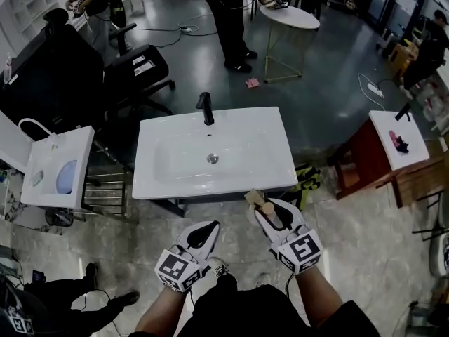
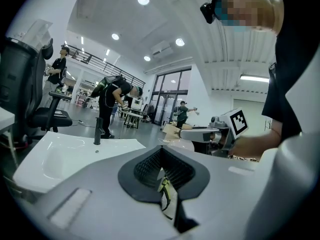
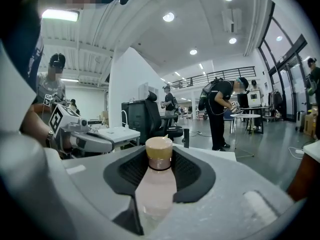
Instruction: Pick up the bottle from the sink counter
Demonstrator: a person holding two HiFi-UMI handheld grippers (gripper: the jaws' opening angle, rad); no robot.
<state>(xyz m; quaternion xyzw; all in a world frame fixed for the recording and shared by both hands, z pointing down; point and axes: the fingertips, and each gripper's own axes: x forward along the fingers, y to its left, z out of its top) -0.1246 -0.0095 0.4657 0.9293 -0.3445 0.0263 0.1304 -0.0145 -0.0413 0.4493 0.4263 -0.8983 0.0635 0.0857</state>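
Observation:
In the head view the white sink counter point(image 1: 158, 182) carries a black faucet point(image 1: 205, 108) at its back edge. My right gripper point(image 1: 270, 213) hovers just in front of the counter's front edge and is shut on the bottle point(image 1: 261, 203). The bottle point(image 3: 156, 186) is pale pink with a tan cap and points away from me between the black pads point(image 3: 192, 171). My left gripper point(image 1: 203, 234) hangs lower left of it, off the counter, with its jaws together and nothing in them. In the left gripper view the left gripper point(image 2: 162, 173) shows only a thin slit between its pads.
A smaller white sink unit point(image 1: 78, 161) stands at the left and a black office chair point(image 1: 137, 69) behind it. At the right is a red cabinet with a white top point(image 1: 393, 142). A person point(image 1: 228, 20) stands by a round table point(image 1: 295, 16) beyond the sink.

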